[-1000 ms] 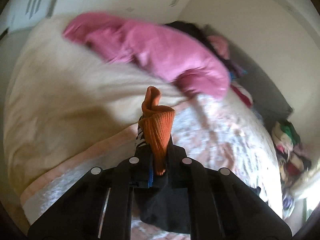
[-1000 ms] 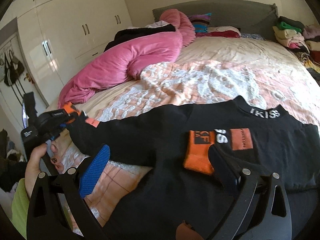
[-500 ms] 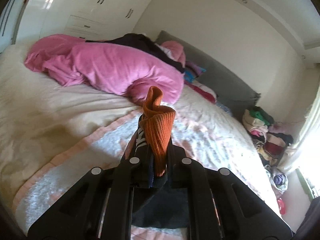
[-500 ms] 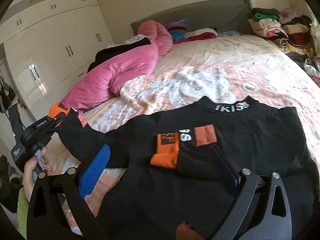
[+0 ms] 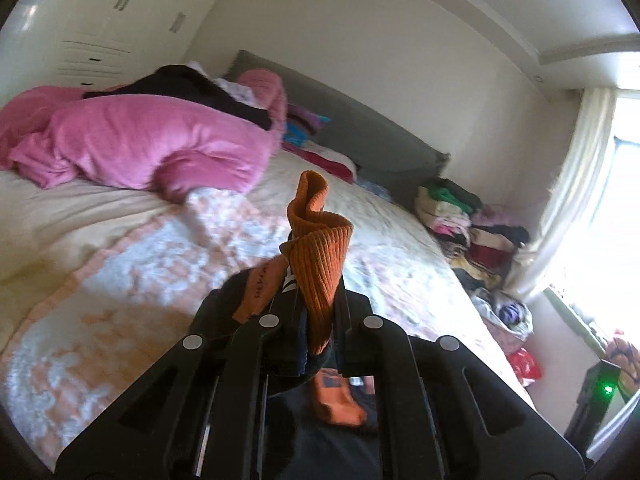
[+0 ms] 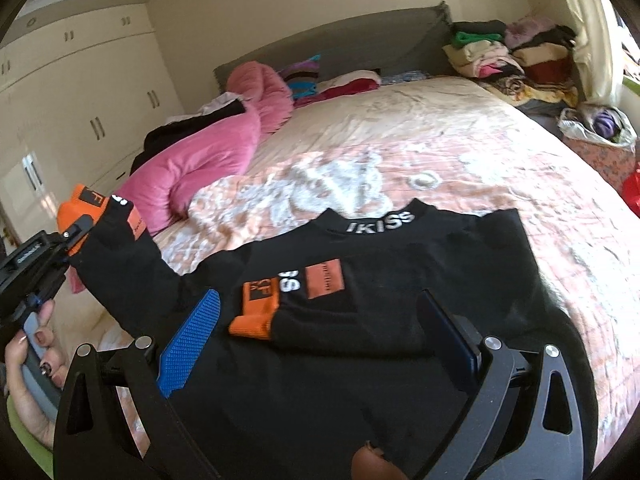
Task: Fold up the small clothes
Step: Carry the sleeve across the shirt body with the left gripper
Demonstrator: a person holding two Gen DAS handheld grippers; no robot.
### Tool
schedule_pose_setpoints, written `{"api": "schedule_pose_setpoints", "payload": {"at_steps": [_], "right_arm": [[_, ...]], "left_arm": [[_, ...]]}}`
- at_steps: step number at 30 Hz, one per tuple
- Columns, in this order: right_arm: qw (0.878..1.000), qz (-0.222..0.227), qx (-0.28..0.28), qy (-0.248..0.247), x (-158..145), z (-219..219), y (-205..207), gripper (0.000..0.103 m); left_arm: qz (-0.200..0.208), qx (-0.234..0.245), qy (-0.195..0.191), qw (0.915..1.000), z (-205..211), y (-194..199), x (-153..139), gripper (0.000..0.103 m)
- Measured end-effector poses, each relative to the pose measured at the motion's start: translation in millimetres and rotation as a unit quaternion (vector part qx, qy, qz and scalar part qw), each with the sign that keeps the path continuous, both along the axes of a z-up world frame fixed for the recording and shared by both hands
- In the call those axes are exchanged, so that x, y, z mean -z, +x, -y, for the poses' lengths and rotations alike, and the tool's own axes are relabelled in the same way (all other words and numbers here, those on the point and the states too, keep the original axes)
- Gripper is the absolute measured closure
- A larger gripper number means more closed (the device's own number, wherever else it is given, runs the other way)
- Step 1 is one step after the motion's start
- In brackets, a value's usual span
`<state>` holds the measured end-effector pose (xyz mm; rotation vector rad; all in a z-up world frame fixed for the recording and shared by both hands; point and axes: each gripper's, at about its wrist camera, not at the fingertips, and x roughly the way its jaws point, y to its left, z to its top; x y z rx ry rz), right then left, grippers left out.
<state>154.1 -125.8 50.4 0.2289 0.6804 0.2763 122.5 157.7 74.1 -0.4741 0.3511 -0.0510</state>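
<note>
Sleeve-folding looks half done: the black long-sleeved sweater with orange ribbed cuffs (image 6: pixel 400 320) lies flat on the peach patterned bedspread (image 6: pixel 460 152), one sleeve already crossing its chest. The left gripper (image 5: pixel 316 312) pinches the other orange cuff (image 5: pixel 318 264), likely to carry it inward. Only the right wrist view shows the right gripper (image 6: pixel 320 332) hovering, jaws spread and empty, above the chest.

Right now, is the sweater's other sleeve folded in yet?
Yes. One sleeve lies across the sweater chest, orange cuff down. The second is lifted off the bed, its cuff pinched in the left gripper.
</note>
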Motion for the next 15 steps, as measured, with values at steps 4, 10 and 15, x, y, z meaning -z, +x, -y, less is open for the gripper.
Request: {"api": "schedule_pose_setpoints", "payload": {"at_steps": [4, 10, 15], "right_arm": [[1.0, 0.001, 0.018, 0.01, 0, 18, -4, 0.005], [0.999, 0.008, 0.042, 0.019, -3, 44, -11, 0.005], [0.998, 0.012, 0.066, 0.019, -5, 63, -18, 0.005]], "left_arm": [[-0.005, 0.027, 0.007, 0.9996, 22, 6, -1, 0.099], [-0.019, 0.052, 0.015, 0.9983, 44, 15, 0, 0.099], [-0.033, 0.071, 0.023, 0.9967, 62, 24, 4, 0.099]]}}
